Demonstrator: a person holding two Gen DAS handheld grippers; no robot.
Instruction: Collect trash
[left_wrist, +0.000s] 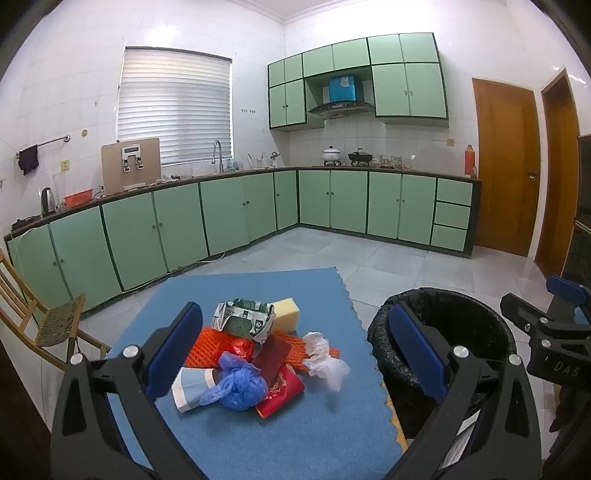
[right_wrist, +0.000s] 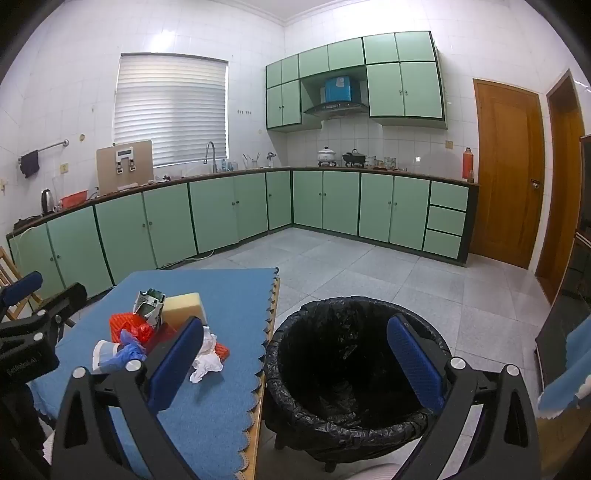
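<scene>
A: Where is the trash lying?

B: It's sitting in one heap on the blue mat (left_wrist: 314, 424), near the mat's middle; the lined bin (right_wrist: 354, 369) is standing just beside the table edge, w/ nothing visible inside.

A: Handling?

B: Judging all of it light; blue plastic bag (left_wrist: 236, 386) and white tissue (left_wrist: 325, 360) are looking soft, crushable, so pinch the bunched middle; yellow sponge (left_wrist: 286, 314) is springy; paper cup (left_wrist: 192, 387) and crumpled carton (left_wrist: 243, 319) are thin-walled, best taken at an edge; orange mesh (left_wrist: 207, 347) may be snagging neighbours.

A: Tongs?

B: Left gripper (left_wrist: 295, 369) is hanging over the heap, jaws wide apart, touching nothing; right gripper (right_wrist: 295, 363) is hovering by the bin, likewise wide apart, holding nothing.
</scene>
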